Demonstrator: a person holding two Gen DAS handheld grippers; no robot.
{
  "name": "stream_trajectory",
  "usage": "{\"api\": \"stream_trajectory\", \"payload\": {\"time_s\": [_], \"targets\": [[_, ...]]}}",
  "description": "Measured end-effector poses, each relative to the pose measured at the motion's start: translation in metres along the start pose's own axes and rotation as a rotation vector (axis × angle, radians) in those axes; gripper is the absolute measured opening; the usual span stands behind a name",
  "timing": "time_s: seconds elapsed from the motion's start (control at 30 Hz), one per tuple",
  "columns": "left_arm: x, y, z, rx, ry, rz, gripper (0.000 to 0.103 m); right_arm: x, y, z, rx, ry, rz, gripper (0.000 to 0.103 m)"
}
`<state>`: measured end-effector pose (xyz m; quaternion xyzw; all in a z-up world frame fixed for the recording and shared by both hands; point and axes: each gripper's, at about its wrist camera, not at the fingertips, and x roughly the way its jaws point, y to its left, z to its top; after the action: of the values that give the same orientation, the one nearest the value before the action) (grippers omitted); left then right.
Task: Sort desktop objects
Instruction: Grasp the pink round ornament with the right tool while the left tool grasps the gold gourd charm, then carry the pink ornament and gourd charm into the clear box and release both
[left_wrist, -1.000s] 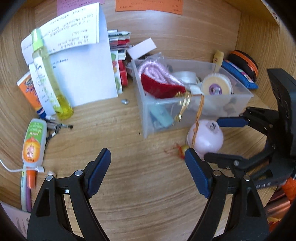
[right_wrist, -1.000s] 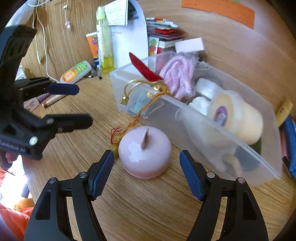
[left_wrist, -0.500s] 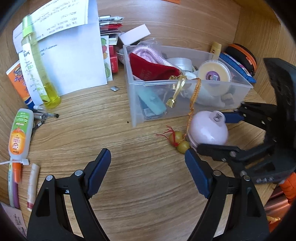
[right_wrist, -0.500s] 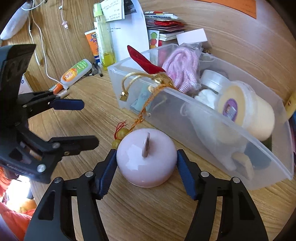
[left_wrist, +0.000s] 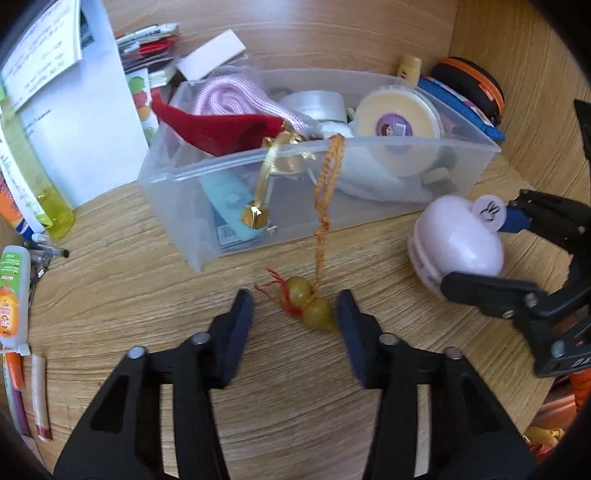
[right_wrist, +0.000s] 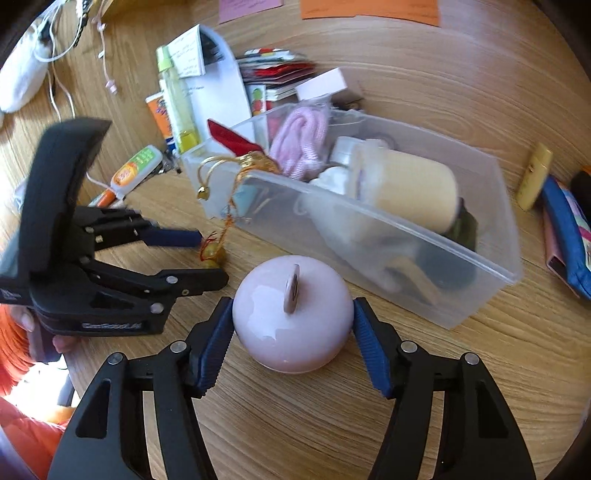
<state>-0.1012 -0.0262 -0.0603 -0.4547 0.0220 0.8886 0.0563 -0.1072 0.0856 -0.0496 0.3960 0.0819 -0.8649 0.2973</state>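
A yellow-green gourd charm (left_wrist: 317, 314) lies on the wooden desk, its orange braided cord (left_wrist: 325, 192) running up over the rim of a clear plastic bin (left_wrist: 369, 210). My left gripper (left_wrist: 293, 314) straddles the charm with jaws closing. The right pad touches the gourd's tip and the left pad stands clear of it. A pink round case (right_wrist: 291, 314) with a small tab on top sits in my right gripper (right_wrist: 291, 325), which is shut on its sides. The left wrist view shows that case (left_wrist: 458, 243) tilted, right of the charm.
The bin (right_wrist: 406, 258) holds pink rope, red cloth, a cream tub and more. A yellow spray bottle (left_wrist: 22, 158), glue tube (left_wrist: 13, 291) and pens lie at the left. A lip balm (right_wrist: 533, 173), blue pouch (right_wrist: 565, 236) and orange-black case (left_wrist: 469, 85) are at the right.
My left gripper has moved forward over the gourd charm and its jaws have narrowed a lot. My right gripper closed on the pink case and carried it right, away from the charm.
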Motion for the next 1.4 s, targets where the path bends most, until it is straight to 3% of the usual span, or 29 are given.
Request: {"api": "stream_trajectory", "payload": {"time_s": [0.1,0.13,0.43,0.7,1.13,1.4], "targets": [[-0.001,-0.001,0.000,0.008,-0.001,0.002,0.025,-0.005,-0.005,0.000,0.015,-0.013,-0.004,0.060],[-0.001,-0.001,0.000,0.007,-0.001,-0.003,0.024,-0.007,-0.006,0.000,0.017,-0.017,-0.007,0.060],[-0.021,0.001,-0.003,-0.015,-0.042,-0.030,0.024,-0.021,-0.014,0.001,0.051,-0.065,-0.026,0.060],[-0.047,-0.004,0.021,-0.065,-0.112,-0.147,0.024,-0.042,-0.027,0.007,0.092,-0.122,-0.054,0.060],[-0.047,-0.010,0.063,-0.044,-0.186,-0.141,0.024,-0.062,-0.045,0.027,0.092,-0.188,-0.117,0.060],[-0.032,0.000,0.084,-0.063,-0.186,-0.111,0.024,-0.047,-0.063,0.039,0.104,-0.167,-0.153,0.060]]}}
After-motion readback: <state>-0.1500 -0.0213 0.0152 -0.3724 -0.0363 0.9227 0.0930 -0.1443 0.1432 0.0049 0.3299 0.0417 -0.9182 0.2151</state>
